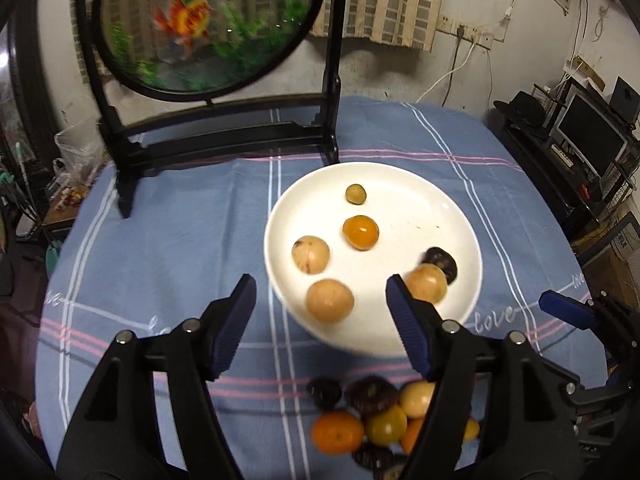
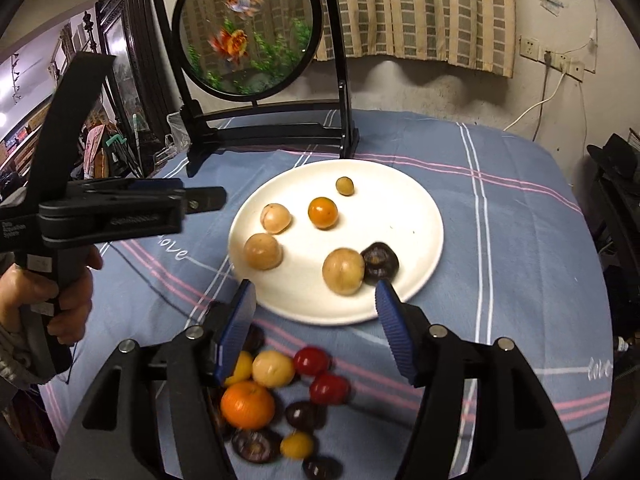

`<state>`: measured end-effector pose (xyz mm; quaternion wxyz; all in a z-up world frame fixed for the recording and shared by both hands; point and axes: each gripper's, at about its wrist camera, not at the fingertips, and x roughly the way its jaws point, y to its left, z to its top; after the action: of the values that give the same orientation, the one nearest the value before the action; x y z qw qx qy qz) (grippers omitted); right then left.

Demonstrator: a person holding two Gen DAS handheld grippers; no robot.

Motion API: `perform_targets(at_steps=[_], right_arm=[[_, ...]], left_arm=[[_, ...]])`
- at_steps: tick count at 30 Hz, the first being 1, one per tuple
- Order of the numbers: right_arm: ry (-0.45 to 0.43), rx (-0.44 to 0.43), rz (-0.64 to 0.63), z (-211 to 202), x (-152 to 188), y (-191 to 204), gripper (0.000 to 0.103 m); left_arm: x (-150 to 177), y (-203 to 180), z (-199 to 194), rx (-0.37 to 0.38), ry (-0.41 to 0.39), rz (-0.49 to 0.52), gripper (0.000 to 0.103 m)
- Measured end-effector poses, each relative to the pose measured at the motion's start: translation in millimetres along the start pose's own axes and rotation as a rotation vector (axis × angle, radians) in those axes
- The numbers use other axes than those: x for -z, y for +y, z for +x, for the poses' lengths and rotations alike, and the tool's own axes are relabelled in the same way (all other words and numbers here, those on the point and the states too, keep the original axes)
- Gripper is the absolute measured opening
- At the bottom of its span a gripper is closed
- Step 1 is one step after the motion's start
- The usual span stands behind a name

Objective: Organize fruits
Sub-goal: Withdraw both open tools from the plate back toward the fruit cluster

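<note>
- A white plate is sitting near the middle of a table draped in a blue plaid cloth, just in front of a black-framed round goldfish screen standing at the table's far edge.
- Six fruits are lying on the plate: three tan round ones, an orange one, a small olive-brown one toward the far rim, and a dark purple one touching the tan fruit nearest the near rim.
- The left gripper is hanging above the plate's near-left rim, its blue pads standing apart with nothing gripped between them.
- The right gripper is hovering over the plate's near rim, jaws likewise parted and empty.
- A loose heap of fruit is lying on the cloth toward the table's near edge, including a tangerine, two red fruits and several dark purple ones.
- A hand is gripping the left tool's handle.
</note>
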<state>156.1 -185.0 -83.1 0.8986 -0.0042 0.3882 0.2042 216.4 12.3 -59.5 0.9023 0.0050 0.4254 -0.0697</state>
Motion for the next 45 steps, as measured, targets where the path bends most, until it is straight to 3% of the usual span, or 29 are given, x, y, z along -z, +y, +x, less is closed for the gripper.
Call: perform_targets(at_steps=[8, 23, 45], right_arm=[[-0.011, 0.000, 0.002, -43.9, 32.1, 13.9, 0.063], [-0.001, -0.020, -0.016, -86.8, 80.5, 38.8, 0.063], [-0.032, 0.005, -0.026, -111.4, 91.8, 46.1, 0.063]], left_arm=[[29.4, 4.9, -62.5, -0.045, -0.051, -0.017, 0.075], [79.1, 12.0, -126.7, -0.095, -0.087, -0.047, 0.079], [104.9, 12.1, -136.0, -0.097, -0.062, -0.044, 0.082]])
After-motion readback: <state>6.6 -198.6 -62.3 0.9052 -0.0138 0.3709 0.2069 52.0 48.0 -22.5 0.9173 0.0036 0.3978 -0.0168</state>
